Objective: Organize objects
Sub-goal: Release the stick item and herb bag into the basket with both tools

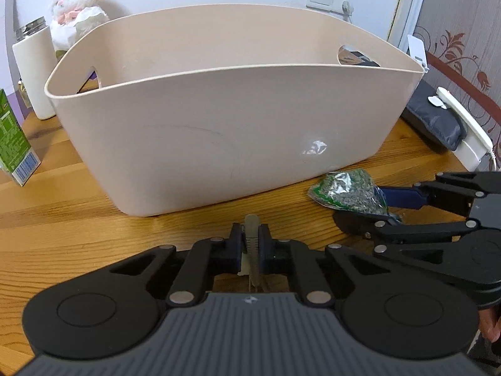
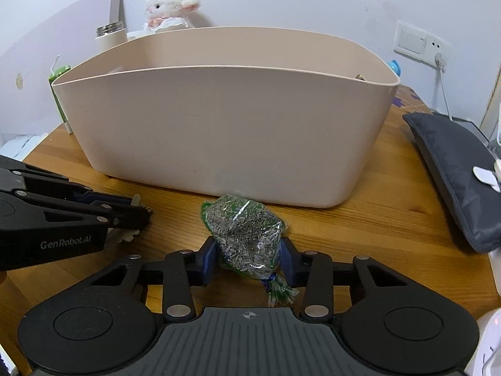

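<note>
A large beige plastic bin (image 1: 219, 144) stands on the wooden table (image 1: 62, 225); it also shows in the right wrist view (image 2: 225, 131). My left gripper (image 1: 252, 238) is shut on a thin grey-green handled tool (image 1: 252, 235), just in front of the bin; it shows at the left of the right wrist view (image 2: 137, 210). My right gripper (image 2: 247, 250) is shut on a clear bag of seeds (image 2: 244, 235), low over the table before the bin; the bag also shows in the left wrist view (image 1: 347, 192).
A white bottle (image 1: 31, 72), a plush lamb (image 1: 78, 3) and a green carton (image 1: 12, 144) stand left of and behind the bin. A dark pouch (image 2: 460, 169) lies at the right. A wall socket with a cable (image 2: 419, 44) is behind.
</note>
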